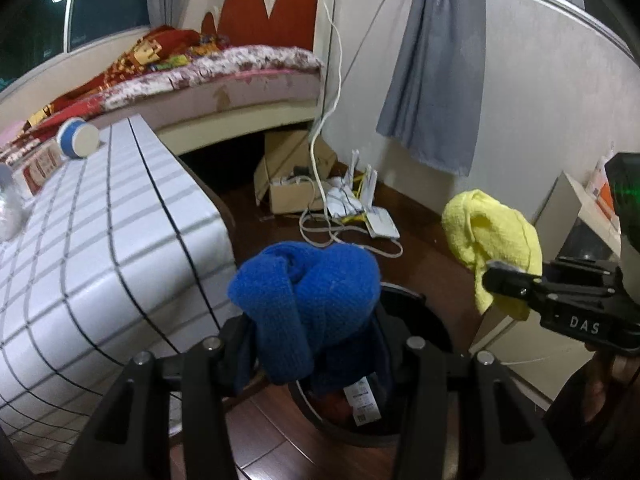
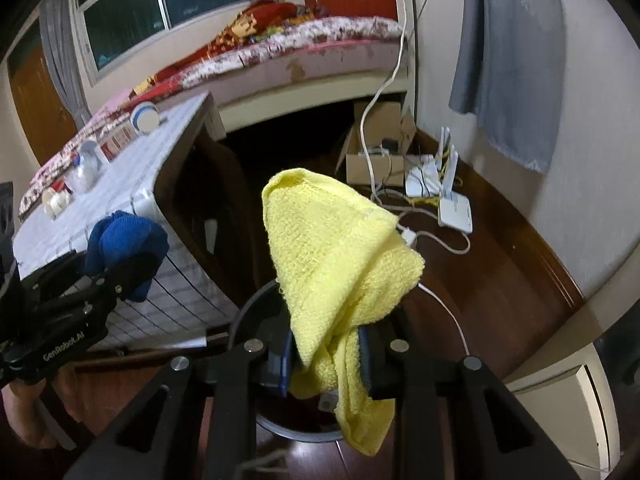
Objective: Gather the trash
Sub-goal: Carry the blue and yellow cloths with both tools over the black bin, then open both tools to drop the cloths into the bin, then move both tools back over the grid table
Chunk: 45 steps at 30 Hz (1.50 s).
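Note:
My left gripper (image 1: 316, 356) is shut on a blue knitted cloth (image 1: 304, 292) and holds it above a round black bin (image 1: 432, 328) on the wooden floor. The bin holds dark items and a white label. My right gripper (image 2: 326, 354) is shut on a yellow towel (image 2: 332, 248) and holds it above the same bin (image 2: 256, 308). The right gripper (image 1: 496, 276) with the yellow towel (image 1: 492, 236) shows at the right of the left wrist view. The left gripper (image 2: 136, 272) with the blue cloth (image 2: 124, 240) shows at the left of the right wrist view.
A table with a checked white cover (image 1: 100, 240) stands left of the bin, with a tape roll (image 1: 78, 138) and small items. Behind are a bed (image 1: 224, 76), a cardboard box (image 1: 288, 176), routers and cables (image 1: 360, 208), and a grey curtain (image 1: 436, 80). A white cabinet (image 2: 560, 396) stands at the right.

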Motion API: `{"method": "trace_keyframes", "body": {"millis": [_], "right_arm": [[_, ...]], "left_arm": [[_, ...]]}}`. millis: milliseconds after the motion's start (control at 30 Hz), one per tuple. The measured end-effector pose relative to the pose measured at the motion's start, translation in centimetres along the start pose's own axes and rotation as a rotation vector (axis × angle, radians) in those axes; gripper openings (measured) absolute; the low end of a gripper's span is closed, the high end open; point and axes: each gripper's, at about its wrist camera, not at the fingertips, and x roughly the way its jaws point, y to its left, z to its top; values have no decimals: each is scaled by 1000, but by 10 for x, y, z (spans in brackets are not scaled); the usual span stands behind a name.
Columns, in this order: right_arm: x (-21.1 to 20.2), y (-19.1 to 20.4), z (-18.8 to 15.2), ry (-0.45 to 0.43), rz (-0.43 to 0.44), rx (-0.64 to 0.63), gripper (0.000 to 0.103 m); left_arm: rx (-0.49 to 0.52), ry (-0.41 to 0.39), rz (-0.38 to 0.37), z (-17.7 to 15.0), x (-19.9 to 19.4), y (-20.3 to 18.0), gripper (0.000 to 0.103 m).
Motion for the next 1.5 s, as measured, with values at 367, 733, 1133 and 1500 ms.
{"method": "trace_keyframes", "body": {"millis": [367,733,1133,1500], "right_arm": [[50,-14,-18,131,11,-59,31],[85,-48,-23,205,-88,23,102],[78,-40,-23,188,-104,11,102],[60,-15,-17,144,-87,-22,102]], "left_arm": [[14,115,-88,-14,41,-12,58],[-70,140,40,-30,47,19,102],[-74,120,83,-31,37,28,102],[-89,91,109,-29,18,37,102]]}}
